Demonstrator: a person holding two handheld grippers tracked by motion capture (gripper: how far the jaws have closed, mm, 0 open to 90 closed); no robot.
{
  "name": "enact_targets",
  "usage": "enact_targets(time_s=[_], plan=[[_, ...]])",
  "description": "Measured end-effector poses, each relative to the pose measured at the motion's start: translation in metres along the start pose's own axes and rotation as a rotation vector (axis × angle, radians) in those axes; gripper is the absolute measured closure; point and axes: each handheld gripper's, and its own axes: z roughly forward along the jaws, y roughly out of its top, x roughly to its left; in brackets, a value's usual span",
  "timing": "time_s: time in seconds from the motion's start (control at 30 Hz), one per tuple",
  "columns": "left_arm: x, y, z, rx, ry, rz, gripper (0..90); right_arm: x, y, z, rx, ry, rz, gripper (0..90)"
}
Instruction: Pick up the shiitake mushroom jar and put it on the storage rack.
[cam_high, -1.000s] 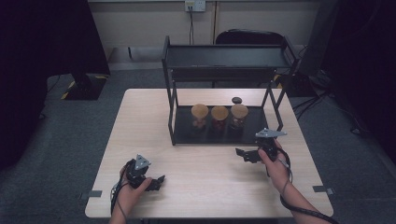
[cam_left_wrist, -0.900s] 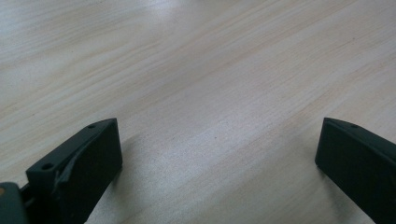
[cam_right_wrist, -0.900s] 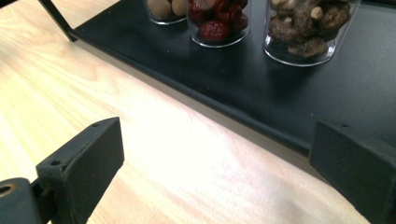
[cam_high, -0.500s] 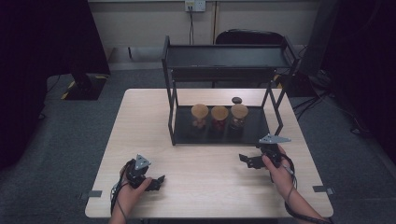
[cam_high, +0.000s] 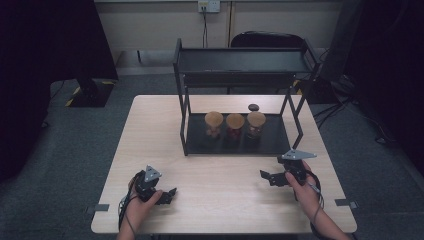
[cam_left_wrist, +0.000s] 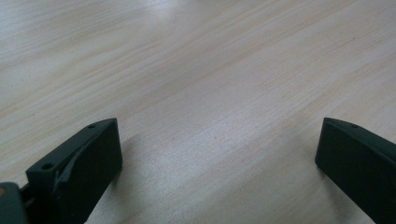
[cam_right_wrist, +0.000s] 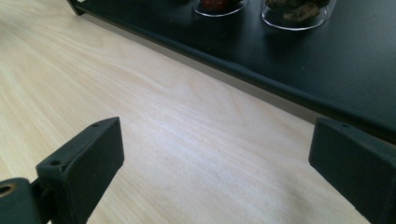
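Glass jars (cam_high: 235, 125) sit beyond right hand-held gripper (cam_high: 266, 176) (jaws apart).

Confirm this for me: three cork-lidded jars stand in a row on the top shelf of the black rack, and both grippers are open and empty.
Wrong shelf. The high view shows the three jars on the bottom shelf of the black rack. The left gripper and right gripper are indeed open and empty.

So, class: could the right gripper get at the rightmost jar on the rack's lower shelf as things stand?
Probably yes. The right gripper is open, bare table lies between, and the rightmost jar stands near the lower shelf's open front, though the rack's right leg stands close.
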Motion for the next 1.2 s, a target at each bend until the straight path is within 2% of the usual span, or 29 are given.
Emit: enact_targets(time_s=[0.63,1.2], plan=[[0.000,0.000,0.000,0.000,0.000,0.000,0.1,-0.002,-0.020,-0.019,0.012,0.011,-0.012,2.5],[0.000,0.000,0.000,0.000,0.000,0.000,0.0,-0.010,-0.041,-0.043,0.062,0.007,-0.048,2.1]])
